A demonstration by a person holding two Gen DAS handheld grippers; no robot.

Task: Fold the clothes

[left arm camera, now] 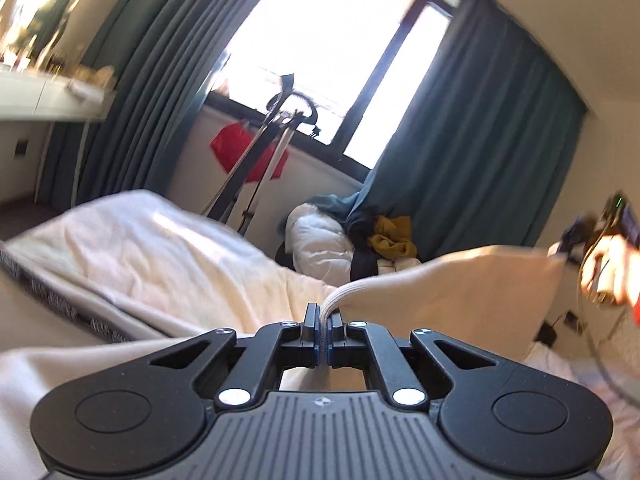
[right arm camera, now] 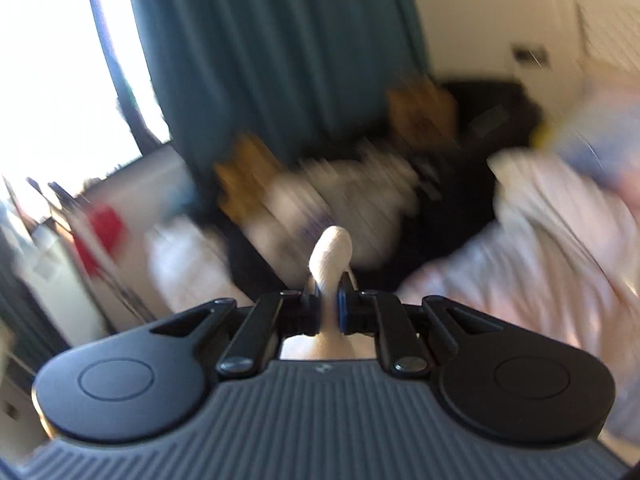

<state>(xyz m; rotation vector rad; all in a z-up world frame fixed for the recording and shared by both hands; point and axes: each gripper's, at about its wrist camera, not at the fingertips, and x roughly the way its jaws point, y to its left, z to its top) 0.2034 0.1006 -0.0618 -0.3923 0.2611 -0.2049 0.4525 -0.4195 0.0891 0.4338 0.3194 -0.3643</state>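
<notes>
Here, garment point(left arm camera: 460, 280) between clamped fingers point(left arm camera: 310, 320).

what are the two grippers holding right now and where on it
Both hold the cream garment: left gripper clamps its ribbed edge, right gripper pinches a bunched fold.

Bedroom, bright daylight
Big window point(left arm camera: 336, 56) w/ teal curtains point(left arm camera: 472, 128), pale walls, bed point(left arm camera: 140, 248) in cream bedding; shelf point(left arm camera: 48, 92) on left, prob. cluttered.

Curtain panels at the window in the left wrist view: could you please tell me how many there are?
2: one teal curtain panel left of the window, another on its right. None seem hidden.
</notes>
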